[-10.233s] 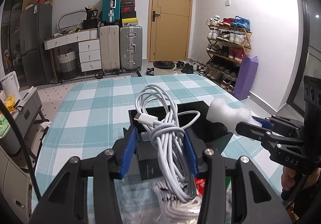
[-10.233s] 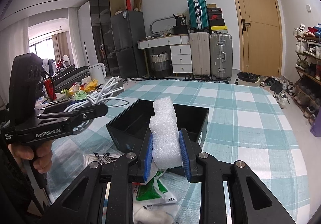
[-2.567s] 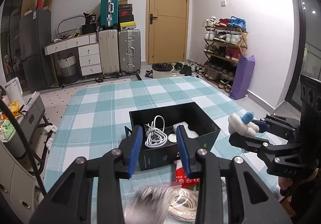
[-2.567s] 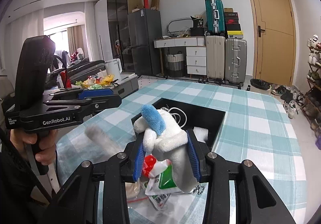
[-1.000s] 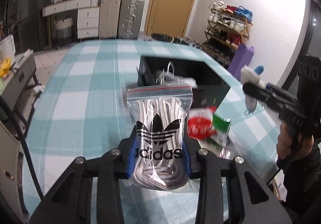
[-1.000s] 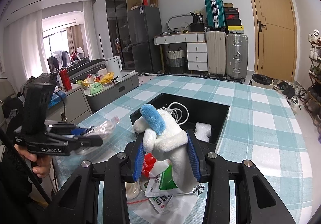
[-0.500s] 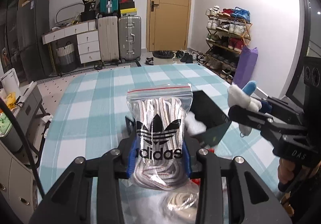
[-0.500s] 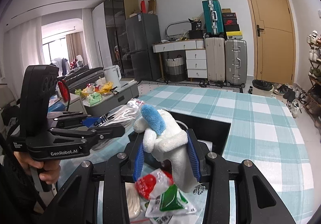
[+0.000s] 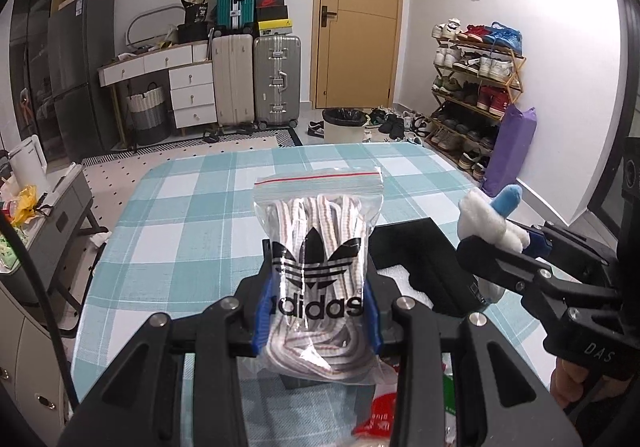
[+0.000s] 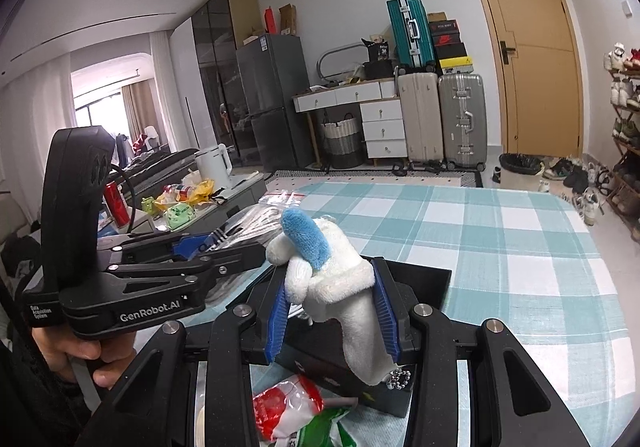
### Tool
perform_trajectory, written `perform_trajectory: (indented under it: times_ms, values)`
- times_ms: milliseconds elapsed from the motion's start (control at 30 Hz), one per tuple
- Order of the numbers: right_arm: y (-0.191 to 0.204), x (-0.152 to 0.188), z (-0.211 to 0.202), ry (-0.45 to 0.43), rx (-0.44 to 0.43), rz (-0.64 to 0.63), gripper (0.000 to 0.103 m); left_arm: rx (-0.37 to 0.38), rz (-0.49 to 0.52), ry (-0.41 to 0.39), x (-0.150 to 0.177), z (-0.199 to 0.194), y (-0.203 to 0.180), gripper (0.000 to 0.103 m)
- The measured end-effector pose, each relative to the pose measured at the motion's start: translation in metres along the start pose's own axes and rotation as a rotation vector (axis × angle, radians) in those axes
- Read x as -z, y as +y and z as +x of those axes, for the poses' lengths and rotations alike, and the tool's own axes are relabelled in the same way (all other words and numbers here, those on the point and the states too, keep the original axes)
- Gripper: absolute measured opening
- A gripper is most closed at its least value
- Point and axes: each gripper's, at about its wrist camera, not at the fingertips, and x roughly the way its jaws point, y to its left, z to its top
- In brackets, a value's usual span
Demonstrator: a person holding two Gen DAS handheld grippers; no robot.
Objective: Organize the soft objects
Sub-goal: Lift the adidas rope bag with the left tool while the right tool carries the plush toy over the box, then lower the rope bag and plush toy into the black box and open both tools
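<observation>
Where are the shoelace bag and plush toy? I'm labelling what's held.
shoelace bag (image 9: 318, 247), left wrist view, on its printed logo.
plush toy (image 10: 340, 279), right wrist view, on its white body.

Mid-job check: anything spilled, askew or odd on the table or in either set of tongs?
Nothing is spilled or damaged. The left tongs pinch a zip bag of laces upright; the right tongs clamp a white plush toy above the black box. A red and green packet lies loose by the box.

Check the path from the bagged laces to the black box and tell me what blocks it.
Nothing visible blocks it. The left gripper holds the zip bag of laces just before the open black box. The right gripper, holding the plush toy, crowds the same opening.
</observation>
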Motion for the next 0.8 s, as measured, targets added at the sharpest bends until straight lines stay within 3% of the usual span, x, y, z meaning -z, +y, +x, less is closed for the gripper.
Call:
perform_trajectory:
  times_ms: [400,800]
  values:
    - [-0.014,-0.001,0.026,0.040,-0.006,0.019,0.039,0.087,-0.034,0.024,-0.003,0.025,-0.001,0.036]
    - [-0.030,0.009,0.052,0.108,-0.004,0.049,0.042,0.116,-0.047,0.086,0.000,0.054,-0.002,0.038]
